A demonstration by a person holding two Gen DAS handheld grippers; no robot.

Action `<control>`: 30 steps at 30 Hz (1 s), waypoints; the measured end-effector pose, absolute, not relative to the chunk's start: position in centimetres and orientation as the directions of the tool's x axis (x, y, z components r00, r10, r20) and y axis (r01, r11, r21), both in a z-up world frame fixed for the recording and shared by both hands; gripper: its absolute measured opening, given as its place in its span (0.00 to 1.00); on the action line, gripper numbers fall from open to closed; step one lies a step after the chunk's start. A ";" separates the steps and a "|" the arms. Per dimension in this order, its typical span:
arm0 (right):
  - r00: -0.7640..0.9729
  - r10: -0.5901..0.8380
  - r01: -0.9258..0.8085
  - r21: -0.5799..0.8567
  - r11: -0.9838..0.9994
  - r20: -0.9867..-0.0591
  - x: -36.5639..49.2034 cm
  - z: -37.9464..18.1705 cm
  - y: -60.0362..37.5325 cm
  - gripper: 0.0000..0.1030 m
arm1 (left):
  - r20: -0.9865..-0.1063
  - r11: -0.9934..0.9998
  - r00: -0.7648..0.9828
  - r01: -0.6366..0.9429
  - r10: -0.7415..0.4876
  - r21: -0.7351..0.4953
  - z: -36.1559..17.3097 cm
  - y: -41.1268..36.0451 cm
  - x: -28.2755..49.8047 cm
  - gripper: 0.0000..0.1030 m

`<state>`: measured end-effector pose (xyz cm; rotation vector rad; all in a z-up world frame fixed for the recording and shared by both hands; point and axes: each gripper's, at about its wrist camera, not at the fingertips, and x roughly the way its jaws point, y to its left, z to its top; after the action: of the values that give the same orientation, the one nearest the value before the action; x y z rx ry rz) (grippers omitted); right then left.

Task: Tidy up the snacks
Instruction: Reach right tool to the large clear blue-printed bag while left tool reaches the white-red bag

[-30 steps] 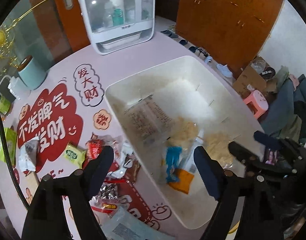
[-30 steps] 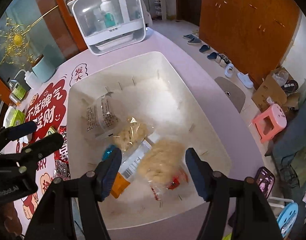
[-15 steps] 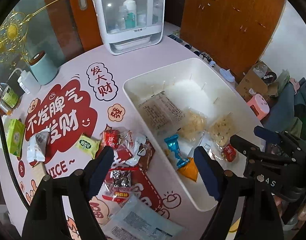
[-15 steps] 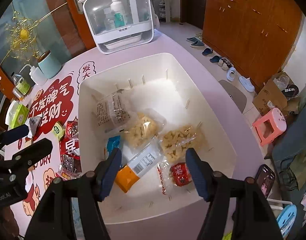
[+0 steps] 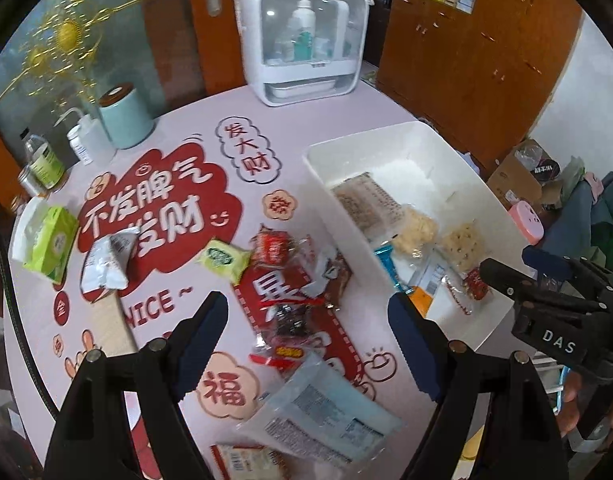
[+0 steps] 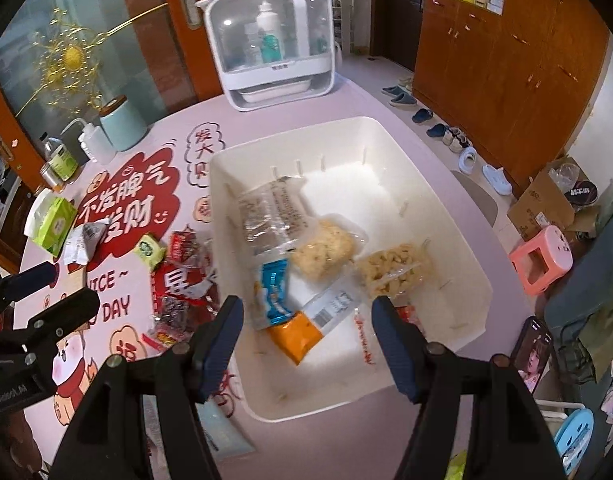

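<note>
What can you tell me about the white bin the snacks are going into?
The white bin is a rectangular, open-topped tub that looks like smooth plastic, with thin slot ribs along its inner walls. It sits upright on the pink table, right of the loose snack pile. Inside, lying flat, are a clear printed bag, two clear bags of pale yellow snacks, a blue packet, an orange pouch and a small red packet. Neither gripper touches it.

Pink table [image 5: 178, 128] with red printed graphics carries a white bin [image 6: 446, 240], a white cabinet [image 5: 306, 40] at the far edge and a mint canister [image 5: 126, 118]. Loose snack packets [image 5: 290, 280] lie just beside the bin; a green tissue pack [image 5: 50, 244] lies well apart.
</note>
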<state>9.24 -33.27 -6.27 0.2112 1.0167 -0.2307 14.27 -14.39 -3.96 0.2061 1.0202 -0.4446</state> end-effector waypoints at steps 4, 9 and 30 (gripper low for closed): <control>0.518 -0.099 0.276 0.056 0.960 -0.850 8.8 -5.6 -31.4 0.65 | -0.853 0.903 0.456 0.429 -0.253 -0.038 -3.7 -11.9 13.9 0.79; 0.524 -0.103 0.262 0.046 0.964 -0.845 8.2 -5.2 -29.1 0.65 | -0.852 0.910 0.456 0.412 -0.256 -0.052 -3.8 -9.0 13.4 0.79; 0.521 0.031 0.038 0.059 0.998 -0.853 4.5 -9.5 -20.2 0.65 | -0.934 0.921 0.296 0.382 -0.199 -0.075 -12.1 -2.2 10.0 0.79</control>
<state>4.48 -20.18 -9.51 0.0733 1.0229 -0.0042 10.03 -2.24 -12.07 0.1745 1.2115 -0.3889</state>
